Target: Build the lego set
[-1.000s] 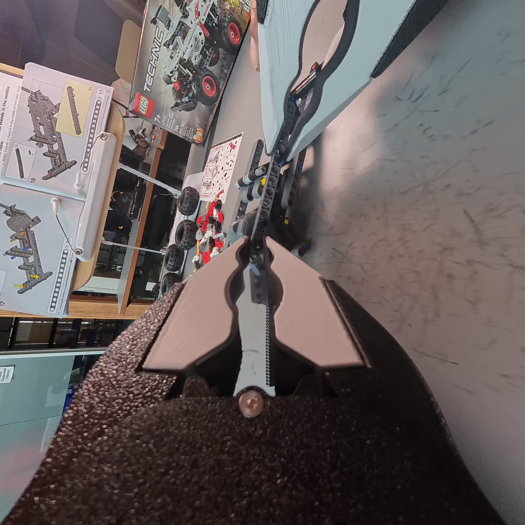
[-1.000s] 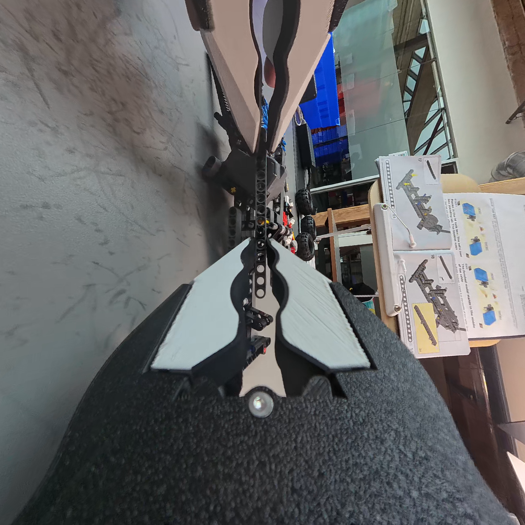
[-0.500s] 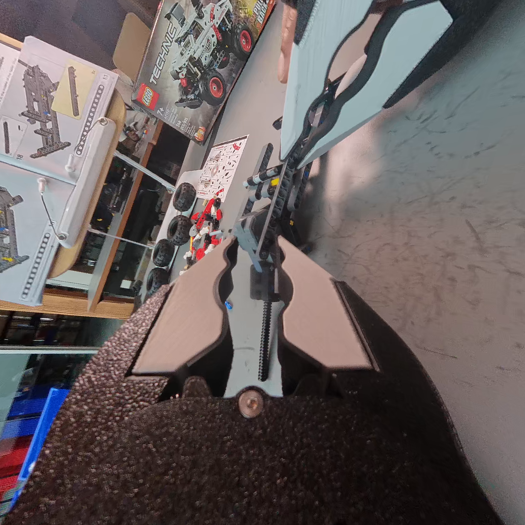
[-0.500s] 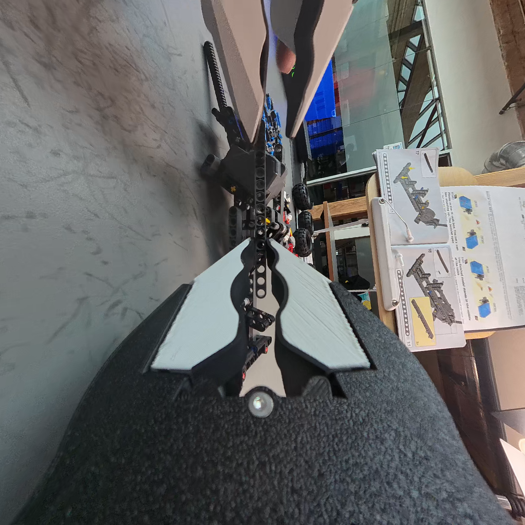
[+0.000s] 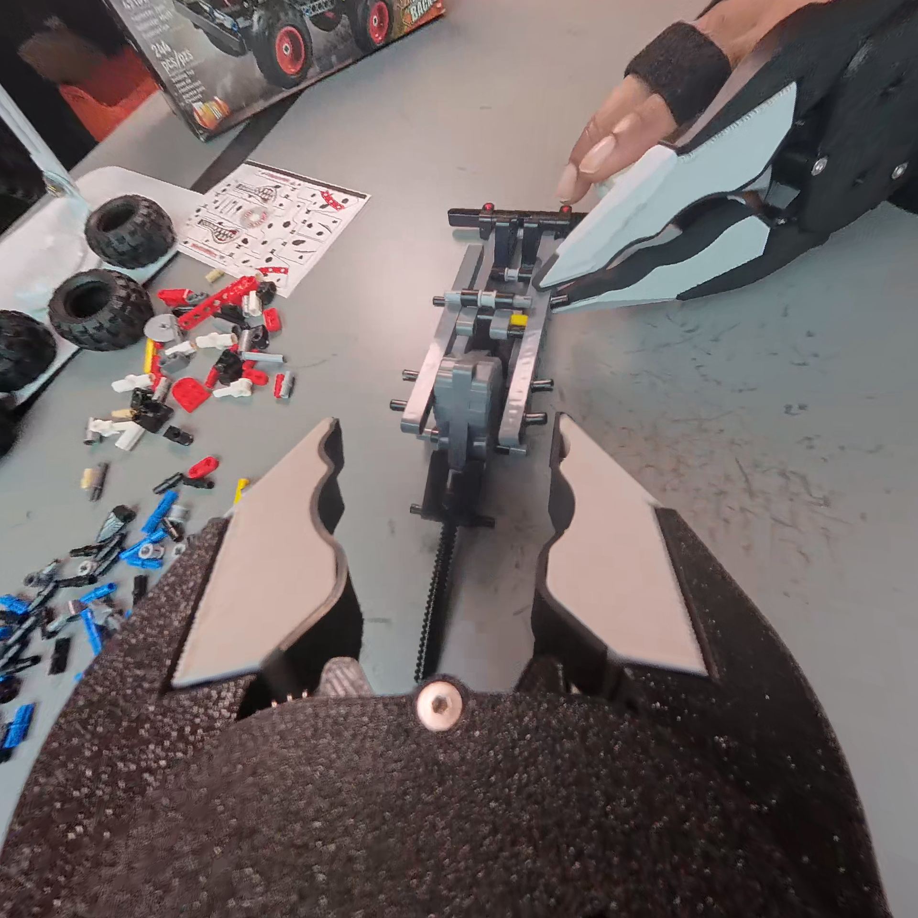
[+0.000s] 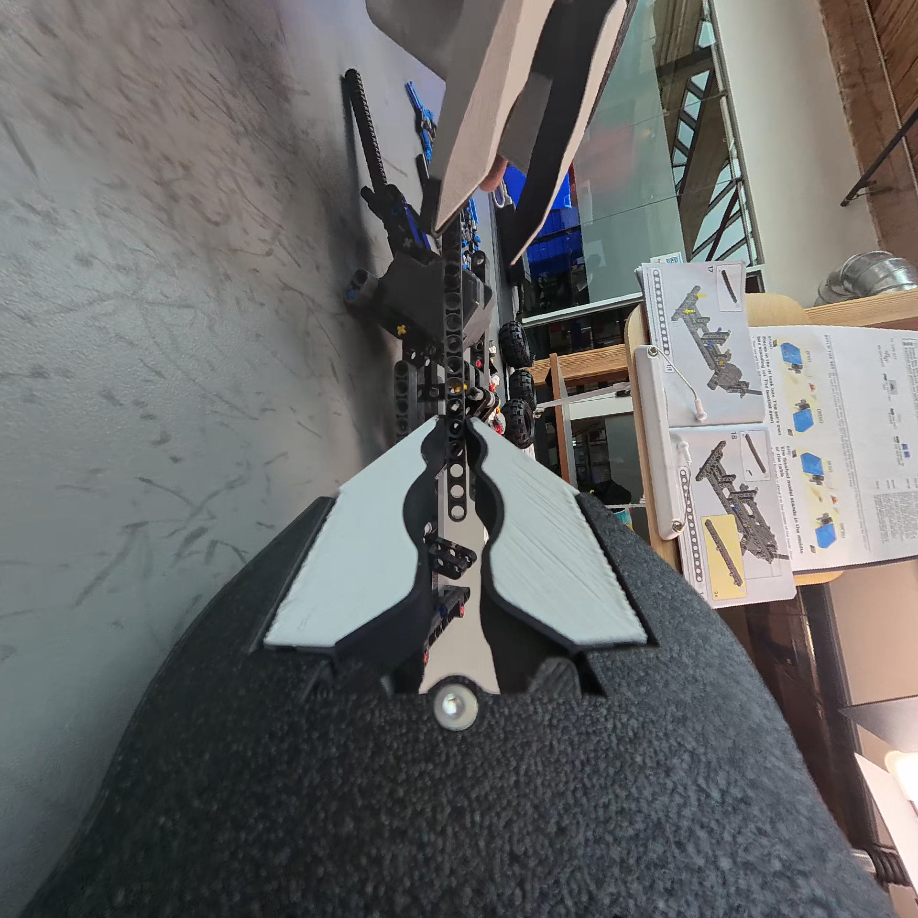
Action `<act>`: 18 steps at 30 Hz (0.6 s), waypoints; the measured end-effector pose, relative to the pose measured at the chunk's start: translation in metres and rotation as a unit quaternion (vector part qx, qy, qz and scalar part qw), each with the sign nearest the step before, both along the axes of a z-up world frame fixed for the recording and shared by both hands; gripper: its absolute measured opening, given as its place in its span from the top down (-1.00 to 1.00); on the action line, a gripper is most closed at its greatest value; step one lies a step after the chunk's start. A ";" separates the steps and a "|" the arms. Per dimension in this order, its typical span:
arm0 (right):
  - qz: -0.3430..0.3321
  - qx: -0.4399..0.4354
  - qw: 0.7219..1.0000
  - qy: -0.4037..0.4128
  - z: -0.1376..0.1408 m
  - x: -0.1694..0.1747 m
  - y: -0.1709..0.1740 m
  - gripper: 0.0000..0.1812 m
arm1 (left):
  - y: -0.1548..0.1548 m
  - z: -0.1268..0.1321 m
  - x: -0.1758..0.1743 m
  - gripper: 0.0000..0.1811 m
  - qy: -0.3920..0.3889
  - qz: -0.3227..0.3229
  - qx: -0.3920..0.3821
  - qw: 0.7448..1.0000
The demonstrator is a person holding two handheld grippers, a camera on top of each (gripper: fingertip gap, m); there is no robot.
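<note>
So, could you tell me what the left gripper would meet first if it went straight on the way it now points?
Probably the grey and black chassis assembly: it lies on the table directly ahead, between the open left gripper's fingertips. Height above it is unclear.

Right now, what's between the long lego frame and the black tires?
In the left wrist view, a scatter of loose red, white and black pieces lies on the table between the frame and the tires.

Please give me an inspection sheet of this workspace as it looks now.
Surface: grey table, scratched.
Job's things: lego chassis lies on the table; instruction booklet open on a stand.
Clutter: loose lego pieces, tyres, sticker sheet, set box.
Grippers: left gripper open around the chassis end; right gripper shut on its black beam.
Cables: nothing seen.
Surroundings: glass partition.
</note>
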State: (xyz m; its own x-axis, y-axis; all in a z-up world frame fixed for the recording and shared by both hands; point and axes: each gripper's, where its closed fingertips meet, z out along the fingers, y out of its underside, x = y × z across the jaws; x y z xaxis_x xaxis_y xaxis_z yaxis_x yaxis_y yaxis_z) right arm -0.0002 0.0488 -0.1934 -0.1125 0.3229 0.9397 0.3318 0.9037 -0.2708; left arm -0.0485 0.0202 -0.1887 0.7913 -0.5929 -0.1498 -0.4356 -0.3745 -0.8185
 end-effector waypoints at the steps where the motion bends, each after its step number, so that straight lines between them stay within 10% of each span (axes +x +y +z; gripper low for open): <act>1: -0.001 0.002 1.000 0.001 0.000 0.000 0.001 0.92 | 0.003 0.000 0.000 0.04 -0.013 -0.006 -0.011 1.000; 18: -0.016 -0.005 1.000 0.008 -0.002 0.004 0.003 0.92 | 0.015 -0.028 0.030 0.03 -0.024 -0.080 -0.114 0.990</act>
State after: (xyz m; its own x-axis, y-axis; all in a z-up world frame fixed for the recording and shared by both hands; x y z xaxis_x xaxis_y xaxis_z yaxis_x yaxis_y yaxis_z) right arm 0.0043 0.0513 -0.1959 -0.0869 0.3360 0.9378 0.3559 0.8897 -0.2859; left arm -0.0184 0.0356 -0.2162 0.6872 -0.7255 0.0380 -0.4664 -0.4807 -0.7425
